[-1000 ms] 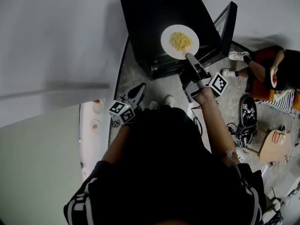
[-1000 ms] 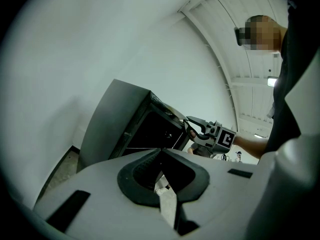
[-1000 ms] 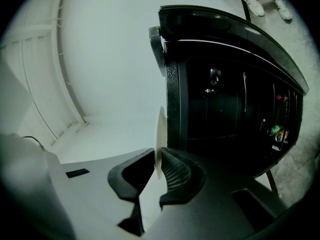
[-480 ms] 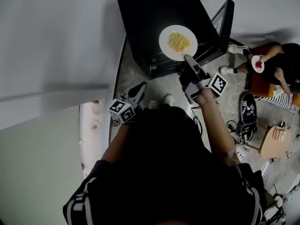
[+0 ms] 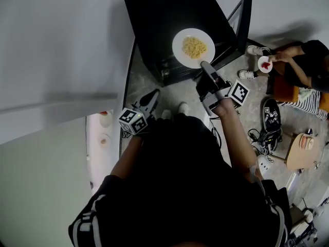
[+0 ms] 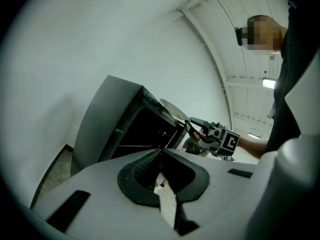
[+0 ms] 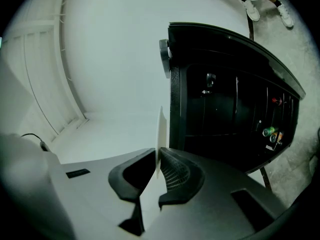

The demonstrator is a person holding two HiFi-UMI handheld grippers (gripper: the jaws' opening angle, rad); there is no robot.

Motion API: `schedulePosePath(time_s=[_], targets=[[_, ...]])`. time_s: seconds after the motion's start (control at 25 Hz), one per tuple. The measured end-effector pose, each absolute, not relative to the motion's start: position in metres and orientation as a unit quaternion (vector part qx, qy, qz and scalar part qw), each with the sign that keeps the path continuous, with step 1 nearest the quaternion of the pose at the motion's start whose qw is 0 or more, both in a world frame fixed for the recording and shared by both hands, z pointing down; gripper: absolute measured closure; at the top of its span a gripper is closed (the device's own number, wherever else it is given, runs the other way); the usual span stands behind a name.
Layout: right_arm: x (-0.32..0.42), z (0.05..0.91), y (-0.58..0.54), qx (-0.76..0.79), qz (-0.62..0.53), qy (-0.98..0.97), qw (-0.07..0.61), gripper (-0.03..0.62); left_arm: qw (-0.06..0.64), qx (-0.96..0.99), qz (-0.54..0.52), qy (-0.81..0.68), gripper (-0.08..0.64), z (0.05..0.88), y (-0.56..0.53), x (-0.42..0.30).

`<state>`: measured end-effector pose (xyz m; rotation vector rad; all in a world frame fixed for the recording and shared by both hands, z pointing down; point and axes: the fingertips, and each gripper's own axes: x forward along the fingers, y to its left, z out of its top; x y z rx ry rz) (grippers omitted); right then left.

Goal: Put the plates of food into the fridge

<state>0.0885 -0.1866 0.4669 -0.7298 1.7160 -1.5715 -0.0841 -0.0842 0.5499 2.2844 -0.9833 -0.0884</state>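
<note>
Head view: right gripper [image 5: 205,66] is clamped on the near rim of the round white plate of yellow noodle-like food [image 5: 194,48], which hangs in the air over the front edge of the black box-shaped fridge [image 5: 164,14]. The fridge's door [image 5: 240,22] is swung open to the right. Left gripper [image 5: 152,98] sits low by the person's body, jaws together on nothing. A seated person off to the right holds a small plate of red food [image 5: 265,65].

Left gripper view: own tips meet, empty. Plate [image 6: 172,109] is level with the fridge's top front corner, not yet inside.

Right gripper view: plate rim [image 7: 161,129] is edge-on between the pads, with the dark fridge cavity [image 7: 225,109] just to its right.

Risks: it's a single-point pinch on a thin rim – any wrist roll tips the plate and the food slides off, or the rim slips out of the pads. Going in from this height, the far rim could clip the top frame.

Hard to tell: the shelves are nearly black, so free space is unclear – the food is not visible in the right gripper view, and the person's body blocks the floor in the head view
</note>
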Motion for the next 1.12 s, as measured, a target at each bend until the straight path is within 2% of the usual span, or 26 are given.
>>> schedulePosePath(time_s=[1.12], targets=[[0.100, 0.489, -0.171, -0.312, -0.611, 0.635, 0.356, 0.546, 0.342, 0.876, -0.016, -0.339, 0.538, 0.570, -0.095, -0.082]])
